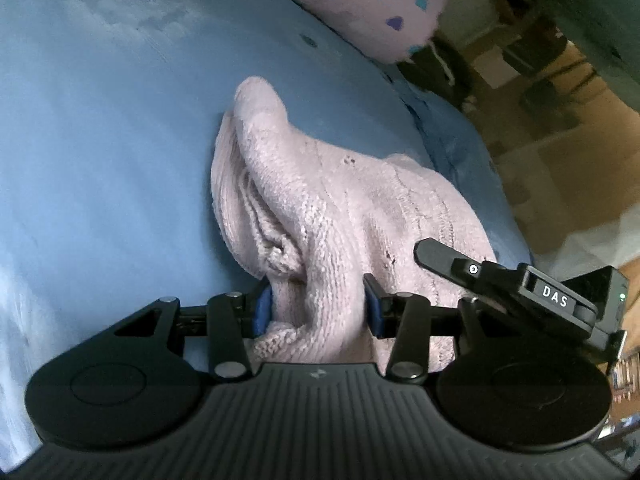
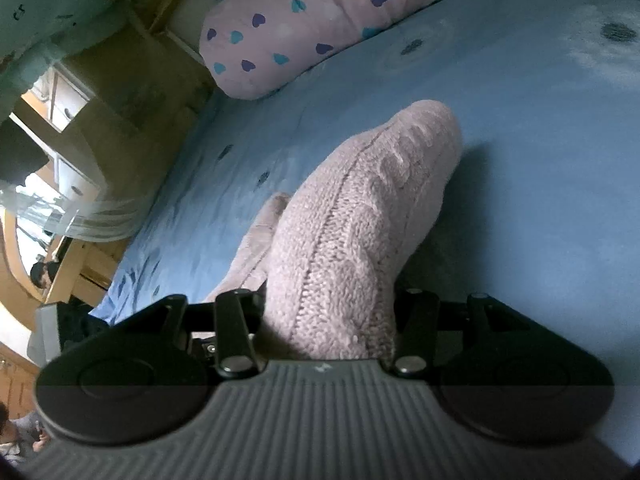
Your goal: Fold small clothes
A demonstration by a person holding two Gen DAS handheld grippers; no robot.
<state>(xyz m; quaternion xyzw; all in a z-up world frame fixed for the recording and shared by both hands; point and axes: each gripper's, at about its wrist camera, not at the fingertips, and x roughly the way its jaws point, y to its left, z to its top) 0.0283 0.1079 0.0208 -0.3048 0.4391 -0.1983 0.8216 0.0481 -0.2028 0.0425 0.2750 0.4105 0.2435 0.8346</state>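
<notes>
the blue bed sheet [image 1: 100,140] spreads wide and bare to the far side, with a heart-print pillow [image 2: 304,20] at its head and the bed's edge dropping to the floor close by. on it the pink knitted garment [image 1: 320,208] is half raised, its long axis running straight away from both tools. the left gripper [image 1: 318,312] has its jaws partly closed on a bunched fold, blue pads pressing the knit; the right gripper [image 2: 330,320] likewise pinches a cabled edge. both grips look equally near, so the fold probably carries forward over open sheet.
</notes>
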